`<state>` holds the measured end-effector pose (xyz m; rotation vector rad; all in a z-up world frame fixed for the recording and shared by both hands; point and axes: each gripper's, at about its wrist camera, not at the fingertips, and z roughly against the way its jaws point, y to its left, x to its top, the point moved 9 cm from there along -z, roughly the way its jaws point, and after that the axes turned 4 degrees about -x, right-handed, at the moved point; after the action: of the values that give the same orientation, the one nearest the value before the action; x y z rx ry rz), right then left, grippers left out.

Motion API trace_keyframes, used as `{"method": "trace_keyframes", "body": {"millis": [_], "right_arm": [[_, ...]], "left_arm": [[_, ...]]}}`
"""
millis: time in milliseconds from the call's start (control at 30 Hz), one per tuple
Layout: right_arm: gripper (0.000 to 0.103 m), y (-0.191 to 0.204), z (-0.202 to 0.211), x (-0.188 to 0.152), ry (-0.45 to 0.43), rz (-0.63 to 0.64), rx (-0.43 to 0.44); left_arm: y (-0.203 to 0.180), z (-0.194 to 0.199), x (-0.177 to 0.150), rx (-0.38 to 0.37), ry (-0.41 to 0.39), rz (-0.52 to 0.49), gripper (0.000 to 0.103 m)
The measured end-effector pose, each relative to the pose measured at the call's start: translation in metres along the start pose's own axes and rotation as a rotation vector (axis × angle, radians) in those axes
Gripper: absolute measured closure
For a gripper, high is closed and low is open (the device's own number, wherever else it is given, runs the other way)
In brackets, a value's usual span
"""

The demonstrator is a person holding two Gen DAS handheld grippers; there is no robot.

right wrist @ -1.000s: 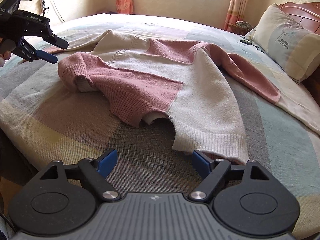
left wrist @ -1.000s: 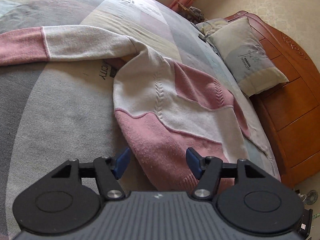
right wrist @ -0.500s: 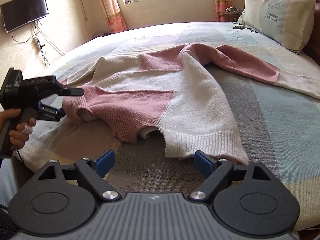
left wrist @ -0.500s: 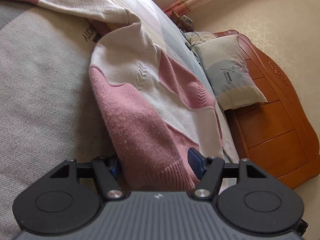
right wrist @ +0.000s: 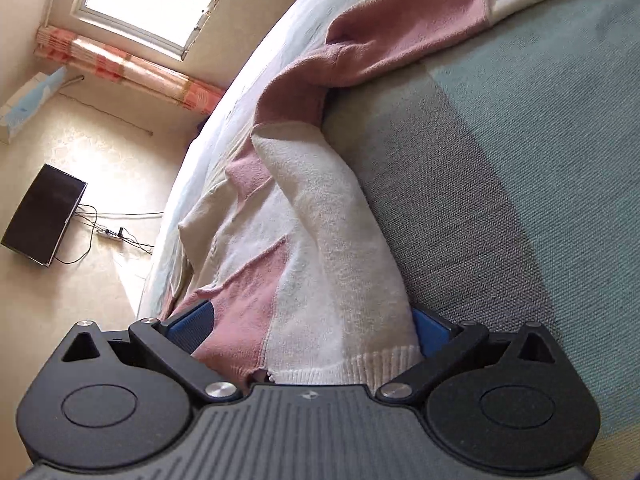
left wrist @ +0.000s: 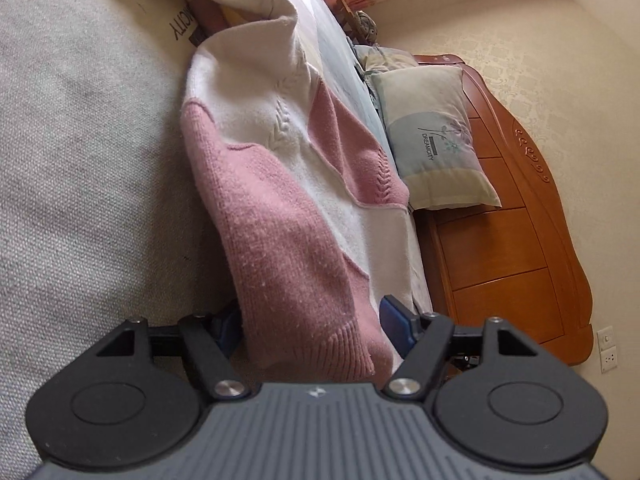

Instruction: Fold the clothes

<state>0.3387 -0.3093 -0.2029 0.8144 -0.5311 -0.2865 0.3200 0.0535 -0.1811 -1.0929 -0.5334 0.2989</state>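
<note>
Left gripper (left wrist: 310,330): fingers spread wide, straddling the pink ribbed hem of the sweater (left wrist: 288,216). Hem sits between the blue pads; left pad (left wrist: 228,326) is partly tucked behind the knit, right pad (left wrist: 394,318) just beside it. No visible squeeze on the fabric, so I'd call it bracketed, not clamped.

Sweater lies on the bed (left wrist: 80,160), body running from the hem up toward the pillow (left wrist: 434,140) and wooden headboard (left wrist: 512,240). One side is bunched and rolled over, not flat.

Right gripper (right wrist: 312,330): fingers also wide apart, around the cream half of the hem (right wrist: 360,364). Left pad (right wrist: 192,322) lies against the pink panel, right pad (right wrist: 430,330) is wedged between knit and bed. Same read: hem inside the opening, not pinched.

One sleeve (right wrist: 400,36) trails off across the bed, extended, not folded in.

Why this placement, as I judge it: one gripper per hem corner gives two-point control of the bottom edge, so the body can be tensioned flat or carried over as one panel without twisting.

Stage: garment isn't folded. A grip on both corners fits smoothing it out or folding the hem up; can't tell which.
</note>
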Motion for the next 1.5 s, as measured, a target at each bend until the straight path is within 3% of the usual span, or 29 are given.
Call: {"method": "trace_keyframes", "body": {"millis": [67, 167, 267, 333, 400, 467, 633, 767, 833, 900, 933, 967, 1067, 1367, 1500], "right_arm": [[0.0, 0.003, -0.015, 0.009, 0.001, 0.017, 0.003], [0.0, 0.002, -0.028, 0.025, 0.012, -0.061, 0.032], [0.0, 0.008, -0.026, 0.011, 0.073, -0.053, 0.054], [0.0, 0.01, -0.022, -0.001, 0.085, -0.024, 0.077], [0.0, 0.01, -0.019, -0.007, 0.078, -0.005, 0.092], [0.0, 0.01, -0.025, 0.001, 0.074, -0.011, 0.09], [0.0, 0.016, -0.042, 0.015, 0.073, -0.011, 0.047], [0.001, 0.023, -0.033, -0.012, 0.123, 0.018, 0.088], [0.011, 0.02, -0.029, -0.019, 0.118, 0.054, 0.094], [0.042, -0.001, -0.031, -0.006, 0.092, -0.036, 0.058], [0.084, -0.012, -0.033, 0.0, 0.081, -0.087, 0.042], [0.093, -0.017, -0.034, 0.001, 0.074, -0.108, 0.052], [0.092, -0.029, -0.037, 0.005, 0.055, -0.16, 0.073], [0.089, -0.007, -0.028, 0.005, 0.017, -0.052, -0.052], [0.089, 0.011, -0.006, 0.005, -0.003, 0.006, -0.042]], "left_arm": [[0.0, -0.007, 0.01, 0.004, -0.017, 0.022, 0.033], [-0.002, -0.013, 0.01, 0.01, 0.0, 0.05, 0.033], [-0.001, -0.006, -0.004, -0.014, 0.037, 0.019, 0.033], [0.007, -0.005, -0.001, -0.022, 0.024, 0.046, 0.042], [0.019, -0.012, 0.008, 0.012, 0.013, 0.099, 0.071], [0.026, -0.021, 0.014, 0.043, 0.018, 0.122, 0.083], [0.025, -0.024, 0.01, 0.032, 0.02, 0.122, 0.083], [0.025, -0.02, 0.005, 0.023, 0.012, 0.104, 0.086], [0.022, -0.025, 0.008, 0.062, 0.018, 0.067, 0.087], [0.019, -0.029, 0.01, 0.093, 0.02, 0.03, 0.087], [0.02, -0.028, 0.01, 0.091, 0.015, 0.033, 0.087], [0.02, -0.026, 0.01, 0.088, 0.011, 0.038, 0.087], [0.014, -0.017, 0.007, 0.098, -0.015, 0.025, 0.088], [-0.051, 0.031, 0.001, 0.098, -0.09, -0.143, 0.095], [-0.081, 0.052, -0.002, 0.098, -0.123, -0.218, 0.096]]}}
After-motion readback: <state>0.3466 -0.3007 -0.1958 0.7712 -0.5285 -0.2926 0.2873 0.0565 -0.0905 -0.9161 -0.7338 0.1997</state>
